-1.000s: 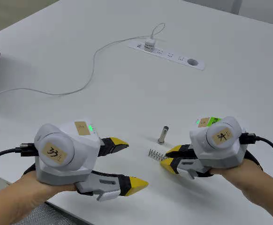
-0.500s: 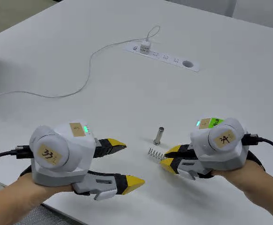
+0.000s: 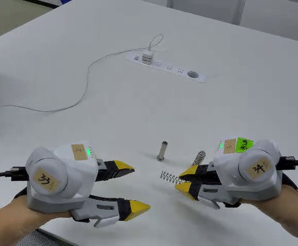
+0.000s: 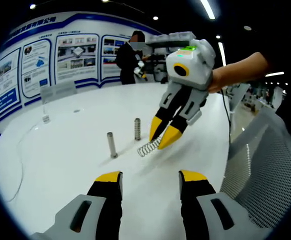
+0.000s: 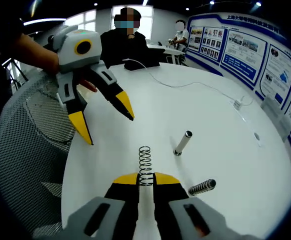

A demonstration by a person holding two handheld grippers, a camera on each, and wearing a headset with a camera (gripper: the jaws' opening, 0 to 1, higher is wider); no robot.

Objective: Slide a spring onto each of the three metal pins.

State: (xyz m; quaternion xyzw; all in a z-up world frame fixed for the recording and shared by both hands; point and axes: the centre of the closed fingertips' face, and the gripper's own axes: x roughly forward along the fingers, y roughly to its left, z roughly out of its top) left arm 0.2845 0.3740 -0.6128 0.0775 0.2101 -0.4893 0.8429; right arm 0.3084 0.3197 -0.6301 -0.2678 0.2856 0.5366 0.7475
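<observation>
White tabletop point(image 3: 62, 61) bears one bare pin point(image 3: 162, 150); right gripper point(image 3: 181, 181) pinches a spring point(image 3: 168, 177).

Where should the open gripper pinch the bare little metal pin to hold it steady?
Probably low on the shaft, coming in sideways from where the left gripper is. The bare pin stands upright and thin, and its top must stay free for the spring in the right gripper.

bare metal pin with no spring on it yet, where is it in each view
Head view: bare pin near centre, above the loose spring.
Left gripper view: bare pin left of centre, left of the loose spring.
Right gripper view: bare pin right of centre, right of the loose spring.
Shared landmark: loose spring in the right claw.
</observation>
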